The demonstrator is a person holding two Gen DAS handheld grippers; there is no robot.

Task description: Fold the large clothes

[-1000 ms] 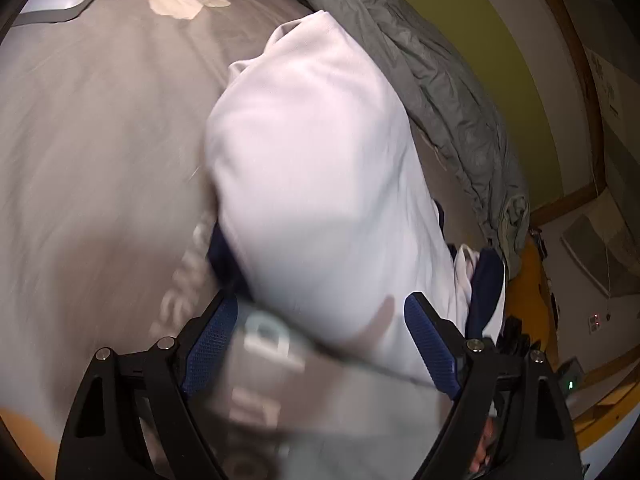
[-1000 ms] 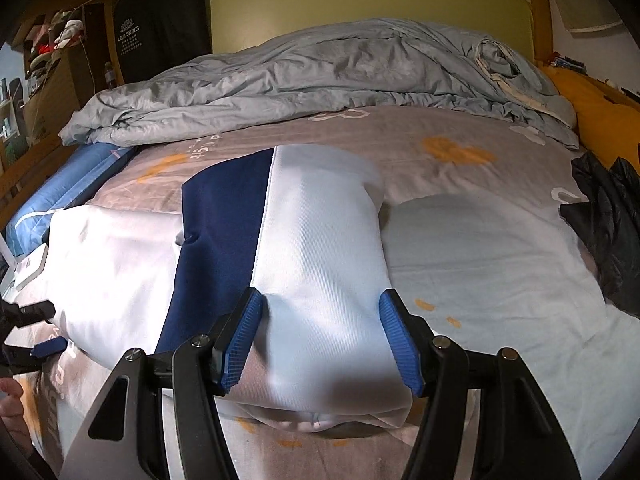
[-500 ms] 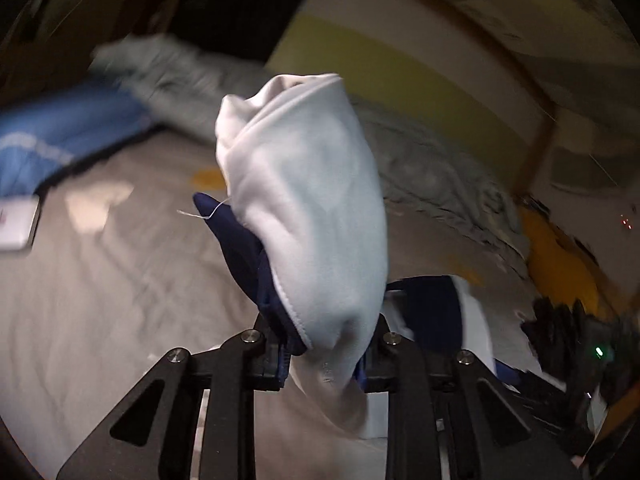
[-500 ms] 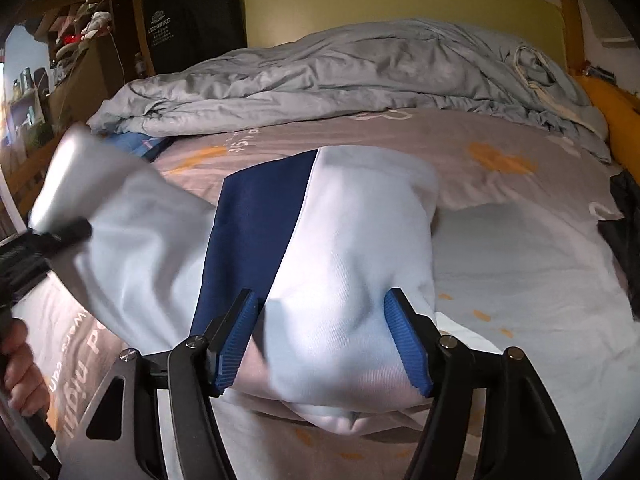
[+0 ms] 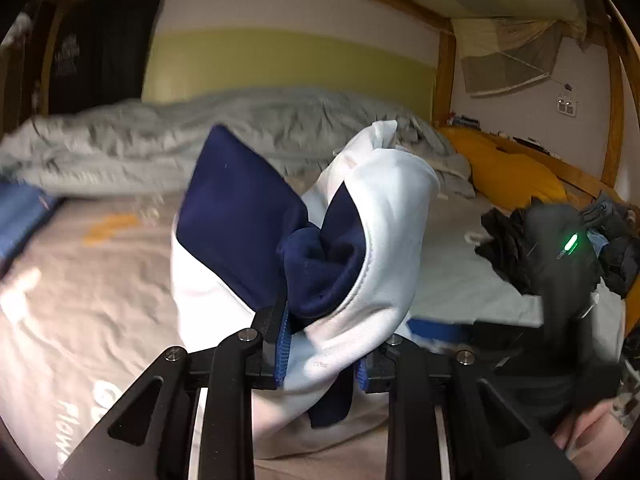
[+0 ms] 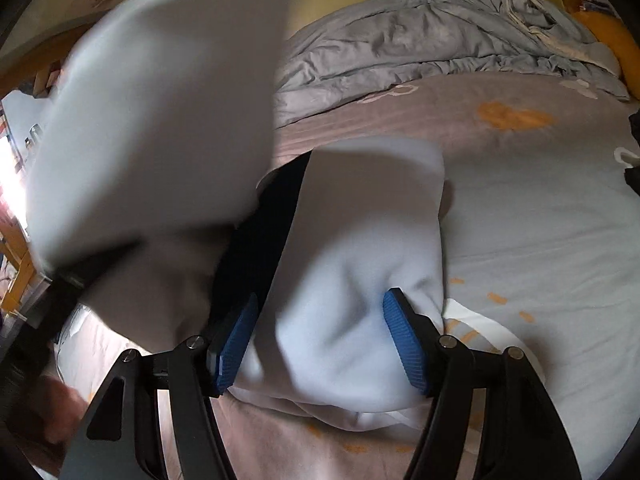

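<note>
- Garment, white with navy panels, is the work item; left wrist view first.
- Left gripper: jaws drawn close and pinching a bunched fold of the garment, white cloth and a navy inner layer both caught between the blue pads. The figure dropped sharply within the last second, so the jaws have just been closing, with cloth between them.
- Held fold stands up above and ahead of the fingertips, clear of the grey bed sheet. A navy flap juts up to the left of the jaws; a white lobe curls over to the right.
- Ahead of the tool: crumpled grey duvet across the far side of the bed; orange pillow far right.
- To the right of the tool: the right gripper's dark body with a green light, image blurred.

- Right wrist view: right gripper has jaws spread moderately wide, straddling a thick white fold of the garment that lies on the sheet.
- Both blue pads sit against the sides of the fold; cloth dimples at the right pad, so the fold is gripped.
- Navy stripe runs forward from just inside the left pad.
- Up and left of the tool: a blurred lifted white part of the same garment fills the frame.
- Beyond: grey duvet.
</note>
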